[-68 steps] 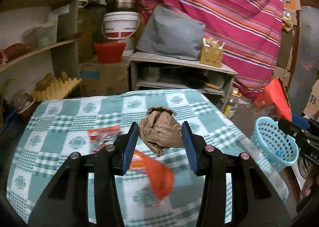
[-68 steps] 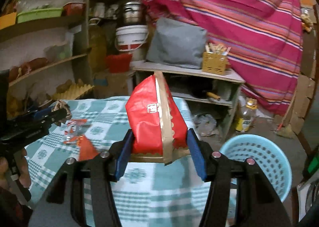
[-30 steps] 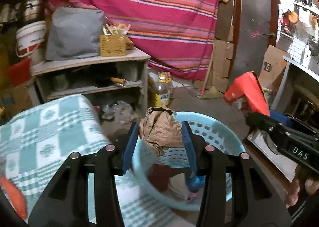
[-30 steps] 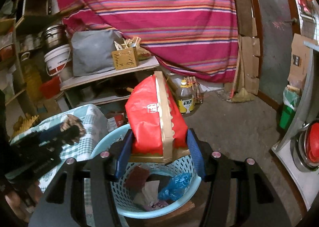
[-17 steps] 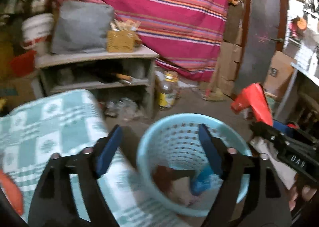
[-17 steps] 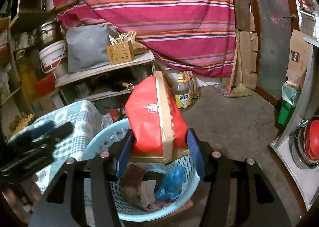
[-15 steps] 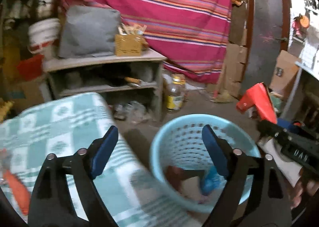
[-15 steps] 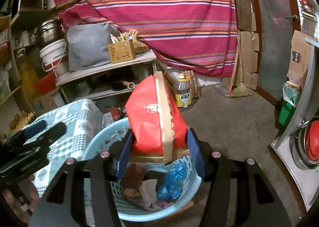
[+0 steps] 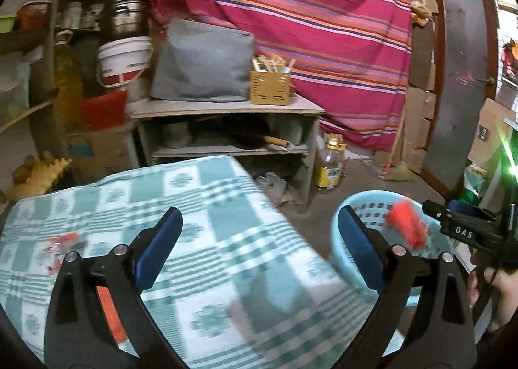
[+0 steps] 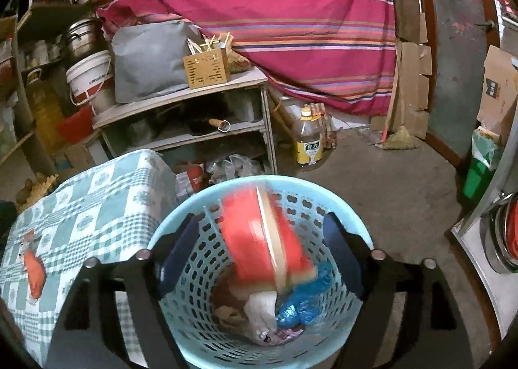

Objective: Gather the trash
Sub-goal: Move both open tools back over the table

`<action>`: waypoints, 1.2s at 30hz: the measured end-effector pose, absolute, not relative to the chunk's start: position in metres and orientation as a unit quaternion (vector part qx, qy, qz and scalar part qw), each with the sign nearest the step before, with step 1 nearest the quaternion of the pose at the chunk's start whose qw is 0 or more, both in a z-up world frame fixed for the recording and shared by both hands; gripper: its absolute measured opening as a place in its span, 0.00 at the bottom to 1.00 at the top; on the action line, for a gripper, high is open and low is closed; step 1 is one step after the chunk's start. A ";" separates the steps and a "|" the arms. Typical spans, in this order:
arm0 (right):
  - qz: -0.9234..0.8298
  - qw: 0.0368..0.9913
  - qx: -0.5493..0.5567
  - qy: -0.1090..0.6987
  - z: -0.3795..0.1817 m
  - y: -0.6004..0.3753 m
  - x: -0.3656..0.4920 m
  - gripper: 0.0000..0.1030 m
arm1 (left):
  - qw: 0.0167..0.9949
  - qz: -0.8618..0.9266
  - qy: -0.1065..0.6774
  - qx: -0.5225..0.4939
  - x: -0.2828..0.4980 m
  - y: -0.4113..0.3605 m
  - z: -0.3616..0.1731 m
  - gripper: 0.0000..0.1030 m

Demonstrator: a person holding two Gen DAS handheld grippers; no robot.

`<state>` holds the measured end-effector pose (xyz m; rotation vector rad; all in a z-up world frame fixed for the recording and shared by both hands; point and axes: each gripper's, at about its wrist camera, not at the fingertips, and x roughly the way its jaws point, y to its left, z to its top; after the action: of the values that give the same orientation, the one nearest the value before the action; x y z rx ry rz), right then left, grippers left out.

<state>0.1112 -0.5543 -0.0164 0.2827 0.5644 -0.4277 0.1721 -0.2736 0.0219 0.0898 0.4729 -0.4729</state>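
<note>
My right gripper [image 10: 262, 249] is open above the light blue basket [image 10: 181, 216]. A red packet [image 10: 255, 239], blurred, is falling between its jaws into the basket, onto brown paper, a white wrapper and a blue bag. My left gripper [image 9: 259, 233] is open and empty over the edge of the green checked table [image 9: 200, 207]. The left wrist view shows the basket [image 9: 362, 210] at right with the red packet [image 9: 404, 223] above it, beside the right gripper. An orange wrapper [image 9: 110, 307] and a small red wrapper [image 9: 61, 239] lie on the table at left.
A low wooden shelf [image 9: 226, 109] with a grey cushion and a yellow box stands behind the table. An oil bottle [image 10: 307, 142] stands on the floor. A striped red cloth hangs at the back. Shelves and a white bucket [image 9: 123, 61] stand at left.
My left gripper opened, dropped the brown paper ball into the basket and swung back left over the table. My right gripper has just opened and the red packet is falling.
</note>
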 end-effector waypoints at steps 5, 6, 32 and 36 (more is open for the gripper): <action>-0.182 0.941 0.118 0.260 -0.003 -0.520 0.112 0.79 | 0.953 -0.200 0.223 0.042 0.168 -0.224 0.028 0.93; -0.174 0.945 0.111 0.255 0.001 -0.509 0.110 0.81 | 0.955 -0.193 0.221 0.042 0.167 -0.212 0.028 0.94; -0.019 0.972 0.009 0.233 0.016 -0.291 0.145 0.85 | 0.975 -0.032 0.218 0.033 0.170 0.006 0.014 0.95; -0.003 0.972 -0.005 0.236 0.013 -0.270 0.154 0.85 | 0.974 -0.025 0.222 0.029 0.173 0.020 0.010 0.95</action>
<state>0.1538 -0.2697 0.0127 -0.0095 0.4771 -0.0067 0.1725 0.0201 0.0103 0.0586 0.4481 -0.0508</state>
